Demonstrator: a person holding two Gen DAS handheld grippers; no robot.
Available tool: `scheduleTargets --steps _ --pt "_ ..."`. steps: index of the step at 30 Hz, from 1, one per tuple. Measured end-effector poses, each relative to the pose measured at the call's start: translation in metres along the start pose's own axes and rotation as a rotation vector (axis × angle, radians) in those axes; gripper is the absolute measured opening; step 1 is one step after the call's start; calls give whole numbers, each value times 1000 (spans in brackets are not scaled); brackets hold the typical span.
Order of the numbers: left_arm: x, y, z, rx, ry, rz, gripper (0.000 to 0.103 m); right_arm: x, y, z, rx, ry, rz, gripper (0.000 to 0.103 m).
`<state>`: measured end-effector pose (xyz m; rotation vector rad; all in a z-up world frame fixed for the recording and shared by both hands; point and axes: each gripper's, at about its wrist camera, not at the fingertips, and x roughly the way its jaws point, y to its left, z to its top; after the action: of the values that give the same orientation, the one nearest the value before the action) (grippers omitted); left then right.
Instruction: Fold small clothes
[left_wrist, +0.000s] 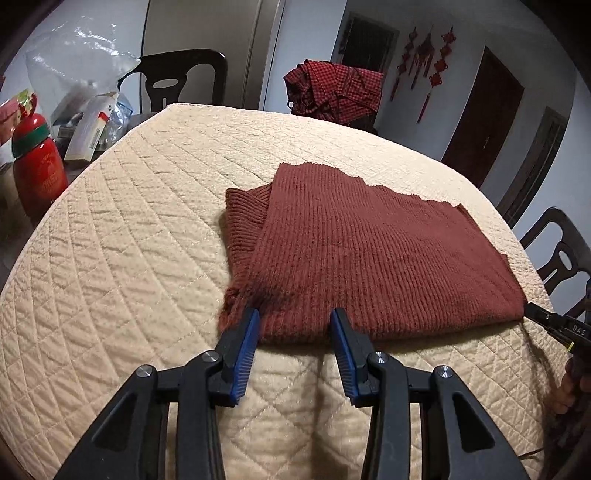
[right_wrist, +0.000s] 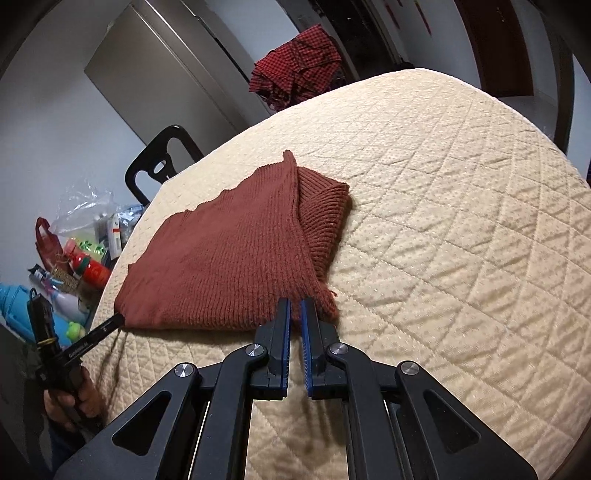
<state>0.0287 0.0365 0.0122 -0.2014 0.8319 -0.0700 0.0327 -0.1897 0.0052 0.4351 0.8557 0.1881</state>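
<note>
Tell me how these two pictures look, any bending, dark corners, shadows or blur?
Left wrist view: strong fisheye, the quilted table bulges into a dome, corners go black, and a soft shadow sits on the rust sweater near the left claw. Right wrist view: same bending with a tilted horizon, sweater ribs sharp, background clutter softer.

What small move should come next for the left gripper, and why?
Probably close the left gripper on the near edge of the sweater: its fingers stand open at that edge, while the right gripper is shut on it, so both could lift.
</note>
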Motion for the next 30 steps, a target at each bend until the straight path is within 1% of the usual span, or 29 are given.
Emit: scheduleTargets --steps 1,2,3,7,9,13,15,17,21,23,25,30 --pt "-3 2 -2 -4 1 -2 43 -3 0 -1 -2 -1 -4 5" --pt "-6 4 -4 -8 1 -1 43 -5 0 -3 -1 -2 -7 8" --pt "-9 5 -6 -12 3 4 43 -8 -1 -5 4 0 -11 14" --pt "-20 15 -14 -45 4 10 43 -12 -2 -13 28 13 7 21" --pt "-23 18 -18 -72 13 -3 43 -11 -2 -18 43 30 29 33" --pt "-21 19 -22 -106 31 -42 43 -6 3 -26 52 63 61 33" --pt "-14 21 -20 -137 44 -59 43 -4 3 -27 66 62 74 34" --pt "-10 23 -16 -160 26 -66 44 -2 2 -26 86 59 85 34" --pt "1 34 -7 -265 15 -110 46 3 -5 -21 155 50 121 34" --pt "5 36 -4 -300 2 -119 49 5 -7 -19 177 44 125 34" --pt "7 35 -2 -317 -4 -122 51 7 -9 -17 201 36 130 34" --pt "16 31 6 -310 -11 -101 51 11 -12 -11 248 17 145 34"
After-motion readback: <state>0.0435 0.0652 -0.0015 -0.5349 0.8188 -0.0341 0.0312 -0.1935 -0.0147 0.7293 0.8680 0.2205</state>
